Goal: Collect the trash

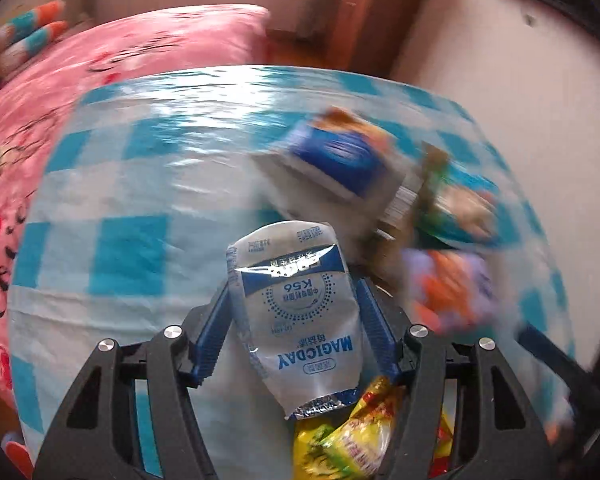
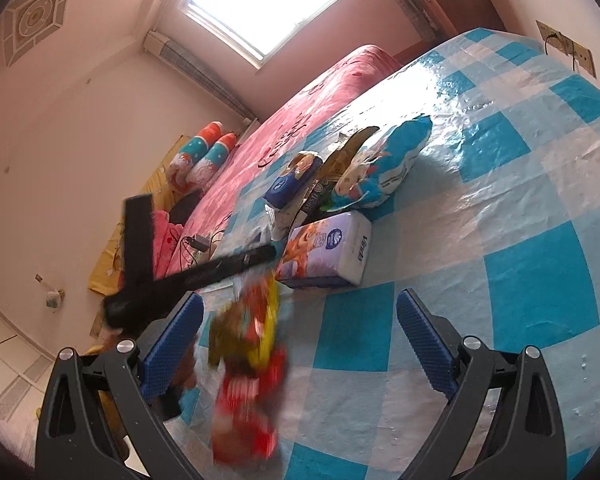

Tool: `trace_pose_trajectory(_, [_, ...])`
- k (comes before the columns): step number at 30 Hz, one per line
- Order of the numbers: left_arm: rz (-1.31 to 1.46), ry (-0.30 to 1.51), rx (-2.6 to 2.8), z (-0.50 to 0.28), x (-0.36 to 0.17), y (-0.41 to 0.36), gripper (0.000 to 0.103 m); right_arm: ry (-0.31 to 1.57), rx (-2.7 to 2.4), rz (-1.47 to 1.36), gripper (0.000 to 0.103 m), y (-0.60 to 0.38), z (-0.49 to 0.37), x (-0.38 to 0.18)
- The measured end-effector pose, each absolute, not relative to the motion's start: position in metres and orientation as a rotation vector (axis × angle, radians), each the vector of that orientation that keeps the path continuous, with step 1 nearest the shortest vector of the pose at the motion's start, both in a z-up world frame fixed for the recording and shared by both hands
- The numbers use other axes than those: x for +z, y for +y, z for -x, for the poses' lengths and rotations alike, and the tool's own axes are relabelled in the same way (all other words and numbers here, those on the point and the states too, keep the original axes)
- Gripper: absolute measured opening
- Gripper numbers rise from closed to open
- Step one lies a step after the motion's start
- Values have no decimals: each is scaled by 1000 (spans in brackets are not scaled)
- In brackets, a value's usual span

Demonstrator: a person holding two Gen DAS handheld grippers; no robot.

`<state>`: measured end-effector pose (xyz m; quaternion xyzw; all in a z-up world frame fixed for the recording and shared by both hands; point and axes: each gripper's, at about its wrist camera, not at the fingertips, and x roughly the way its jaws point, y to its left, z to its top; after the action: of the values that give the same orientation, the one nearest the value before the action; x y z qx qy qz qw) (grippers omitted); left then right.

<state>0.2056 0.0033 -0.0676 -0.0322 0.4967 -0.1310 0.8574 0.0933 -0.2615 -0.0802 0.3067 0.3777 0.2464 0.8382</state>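
From the left wrist we are looking steeply down, close over the checked tablecloth (image 1: 132,184), with the pink bed (image 1: 100,64) beyond. From the right wrist we are looking more shallowly along the same cloth toward a window (image 2: 268,4). Both views are sharing the wrapper pile (image 2: 332,184) and bed.

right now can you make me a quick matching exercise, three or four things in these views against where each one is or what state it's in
Things:
1. white and blue pouch
2. right tool
3. tissue pack
4. striped bolsters

Places or states:
A. on the pink bed
B. lying on the checked cloth
C. clamped in the left tool
D. open, holding nothing

Pairs: 1-C, 2-D, 3-B, 4-A
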Motion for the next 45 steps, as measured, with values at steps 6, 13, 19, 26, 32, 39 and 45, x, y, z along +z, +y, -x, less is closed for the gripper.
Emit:
trace_pose_trajectory(6, [-89,927,-364,-200,-30,-12,75,805,516,-646,96,-258,-96,-81])
trace_pose_trajectory(13, [-307,862,-434,-248,-24,-36,86,828,493,-629,96,-254,-101,-84])
trace_pose_trajectory(19, [-335,920,-428,-284,-49,-44,86,834,465,-564,96,-242,-109,-82])
trace_pose_trajectory(26, [-228,926,-426,-296,-58,-37,62,888,422,-441,96,-217,-126,-82])
trace_pose_trajectory(32, [-179,890,-413,-289,-59,-35,53,895,378,-358,96,-200,-140,-81])
trace_pose_trajectory(39, [-63,868,-410,-275,-50,-15,45,892,400,-348,96,-196,-145,-83])
trace_pose_trajectory(45, [13,835,-402,-252,-37,5,44,908,512,-358,96,-192,-133,-82])
